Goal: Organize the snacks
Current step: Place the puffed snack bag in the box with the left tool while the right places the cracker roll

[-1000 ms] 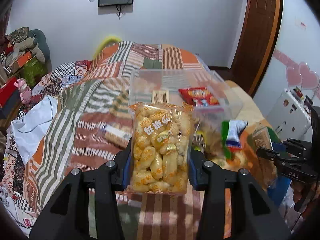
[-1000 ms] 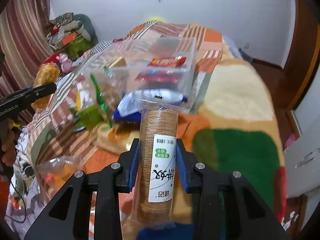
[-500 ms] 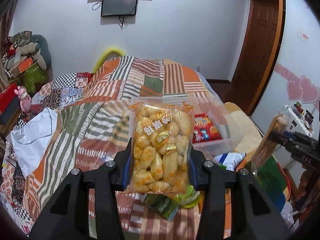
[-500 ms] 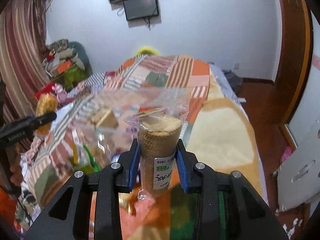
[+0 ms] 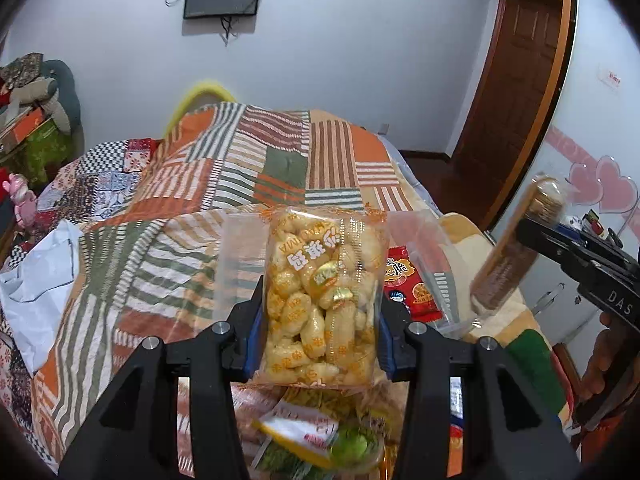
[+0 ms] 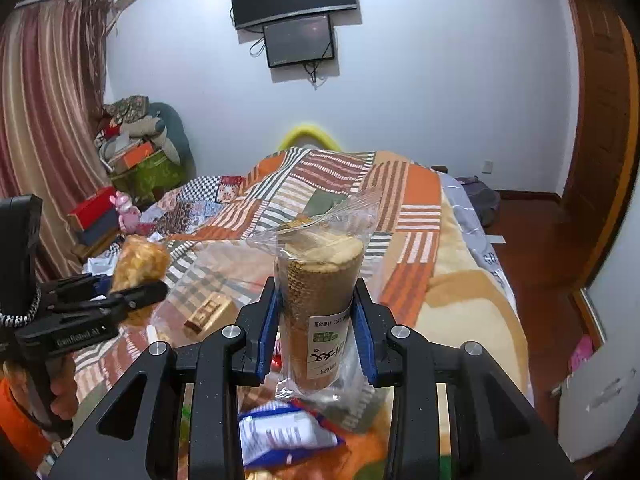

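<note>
My left gripper (image 5: 320,320) is shut on a clear bag of yellow puffed snacks (image 5: 324,300) and holds it in the air above the bed. My right gripper (image 6: 318,328) is shut on a clear-wrapped roll of round crackers (image 6: 320,300), also lifted. Each shows in the other's view: the cracker roll (image 5: 516,248) at the right, the yellow bag (image 6: 140,260) at the left. A clear plastic box (image 5: 424,248) stands on the bed behind the yellow bag, holding a red packet (image 5: 408,284) and a tan box (image 6: 210,312).
Loose snack packets lie below the grippers: a green and yellow one (image 5: 320,440) and a blue and white one (image 6: 284,432). The striped patchwork quilt (image 5: 240,184) covers the bed. White cloth (image 5: 36,272) lies at the left. A wooden door (image 5: 516,100) is far right.
Both grippers have risen with their snacks. The views tilted up from the snack pile, and the clear box now sits lower and closer behind the held items.
</note>
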`<state>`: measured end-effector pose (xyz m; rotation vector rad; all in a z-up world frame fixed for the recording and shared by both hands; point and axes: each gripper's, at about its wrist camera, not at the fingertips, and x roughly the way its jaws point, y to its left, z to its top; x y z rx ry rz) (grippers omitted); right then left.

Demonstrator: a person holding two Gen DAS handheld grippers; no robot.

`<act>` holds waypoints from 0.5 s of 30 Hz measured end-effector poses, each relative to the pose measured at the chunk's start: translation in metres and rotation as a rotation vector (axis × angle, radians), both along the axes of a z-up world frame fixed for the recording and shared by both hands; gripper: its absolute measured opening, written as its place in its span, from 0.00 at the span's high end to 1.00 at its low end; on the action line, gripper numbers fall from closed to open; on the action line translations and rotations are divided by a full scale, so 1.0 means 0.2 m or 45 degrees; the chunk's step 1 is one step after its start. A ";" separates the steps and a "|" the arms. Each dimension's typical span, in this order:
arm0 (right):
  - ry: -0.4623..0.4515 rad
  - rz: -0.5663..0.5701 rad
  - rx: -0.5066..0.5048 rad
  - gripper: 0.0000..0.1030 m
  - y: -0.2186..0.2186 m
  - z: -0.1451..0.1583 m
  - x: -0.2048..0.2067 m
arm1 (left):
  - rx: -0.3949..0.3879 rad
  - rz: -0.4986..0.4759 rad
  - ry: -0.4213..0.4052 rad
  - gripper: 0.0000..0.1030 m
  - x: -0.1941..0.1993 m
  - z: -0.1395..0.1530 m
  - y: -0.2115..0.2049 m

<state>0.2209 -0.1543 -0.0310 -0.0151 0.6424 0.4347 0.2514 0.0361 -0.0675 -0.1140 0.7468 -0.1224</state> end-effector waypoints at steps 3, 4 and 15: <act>0.024 0.010 -0.043 0.70 0.04 -0.05 0.05 | 0.008 -0.017 0.032 0.56 0.08 -0.04 -0.02; 0.033 0.014 -0.051 0.70 0.03 -0.06 0.06 | 0.011 -0.024 0.046 0.56 0.11 -0.06 -0.04; 0.149 0.060 -0.072 0.69 0.11 -0.20 0.20 | 0.024 -0.069 0.130 0.56 0.28 -0.22 -0.13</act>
